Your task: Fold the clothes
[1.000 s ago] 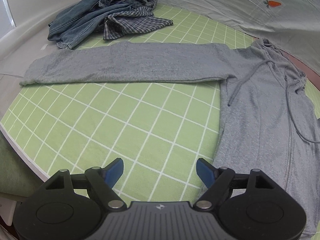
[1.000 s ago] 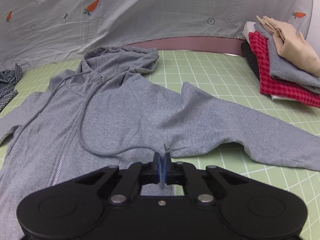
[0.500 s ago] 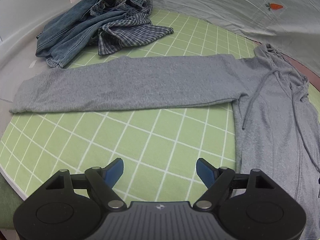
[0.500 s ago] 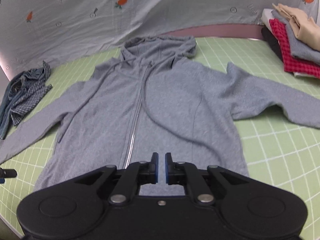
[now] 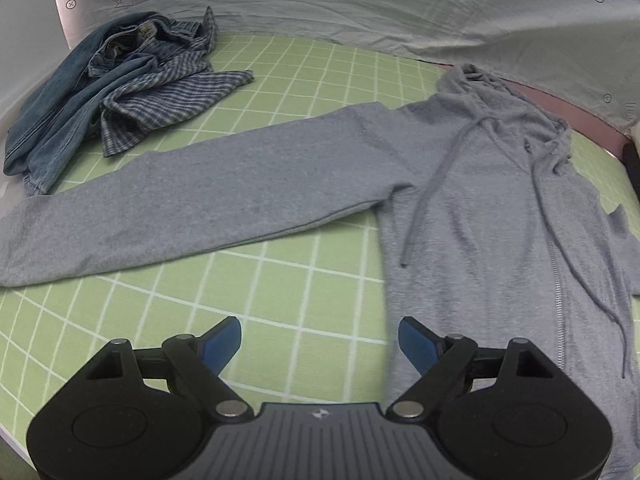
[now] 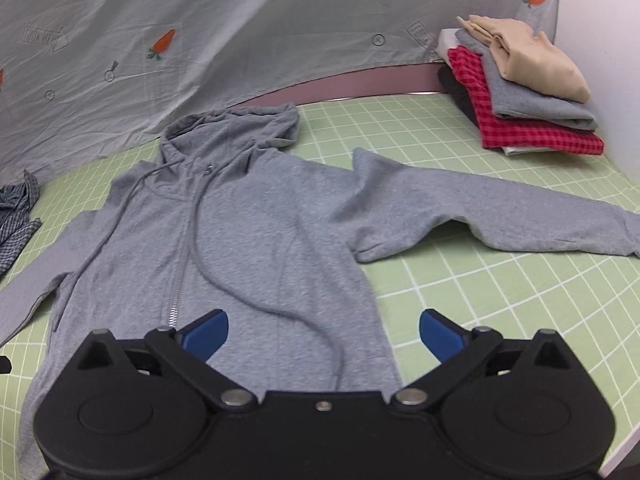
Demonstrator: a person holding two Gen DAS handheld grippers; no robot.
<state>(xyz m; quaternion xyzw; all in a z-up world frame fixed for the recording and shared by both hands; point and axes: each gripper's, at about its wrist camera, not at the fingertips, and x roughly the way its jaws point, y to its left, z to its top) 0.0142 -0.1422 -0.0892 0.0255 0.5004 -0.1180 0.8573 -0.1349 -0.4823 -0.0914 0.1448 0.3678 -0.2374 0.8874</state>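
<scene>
A grey zip hoodie point(image 6: 256, 240) lies flat, front up, on the green grid mat point(image 6: 500, 300), hood toward the back. Its sleeves are spread out to both sides. In the left wrist view the hoodie point(image 5: 500, 220) fills the right side and one sleeve point(image 5: 180, 204) stretches left. My left gripper point(image 5: 320, 344) is open and empty above the mat next to the hoodie's side edge. My right gripper point(image 6: 324, 332) is open and empty above the hoodie's lower body.
A heap of unfolded denim and checked clothes point(image 5: 112, 92) lies at the back left. A stack of folded clothes point(image 6: 520, 92) stands at the back right. A grey sheet with carrot prints point(image 6: 200, 40) hangs behind the mat. The mat's front edge point(image 5: 8, 436) is near.
My right gripper was shut on the hoodie's fabric; it let go, drew back and opened wide. The hoodie now lies spread flat. My left gripper swung right, staying open.
</scene>
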